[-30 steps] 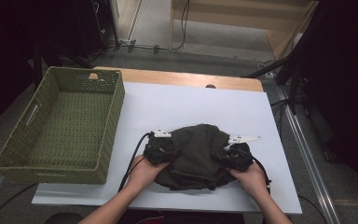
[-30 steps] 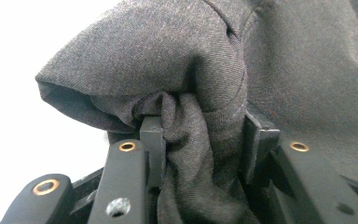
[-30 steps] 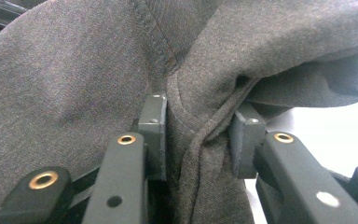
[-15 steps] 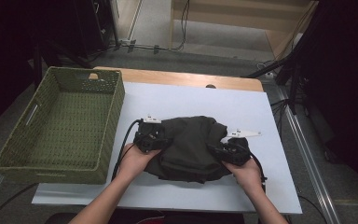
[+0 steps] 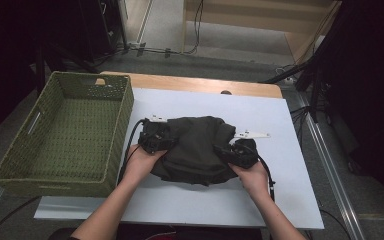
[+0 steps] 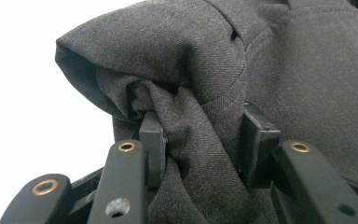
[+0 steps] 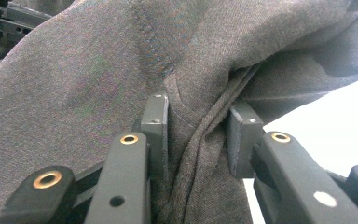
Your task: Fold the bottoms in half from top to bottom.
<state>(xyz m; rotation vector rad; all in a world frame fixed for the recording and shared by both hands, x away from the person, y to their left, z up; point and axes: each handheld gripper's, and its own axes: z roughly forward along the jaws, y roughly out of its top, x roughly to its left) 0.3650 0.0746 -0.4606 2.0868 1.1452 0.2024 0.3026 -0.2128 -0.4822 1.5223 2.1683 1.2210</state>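
A dark grey garment (image 5: 197, 147) lies bunched on the white table top (image 5: 285, 195), held between both hands. My left gripper (image 5: 161, 137) grips its left side; in the left gripper view (image 6: 200, 135) thick folds of the cloth (image 6: 191, 84) are pinched between the two pads. My right gripper (image 5: 235, 152) is shut on the garment's right side; in the right gripper view (image 7: 198, 133) a seamed fold of the cloth (image 7: 121, 60) fills the gap between its jaws.
A green woven basket (image 5: 10, 165) stands at the left of the table, its near corner beside my left hand. Bare wood (image 5: 205, 85) edges the far side. Cables trail from both grippers toward the front edge.
Both hands have carried the bundled garment away from the front edge and leftward, toward the basket. Both grips have stayed as they were.
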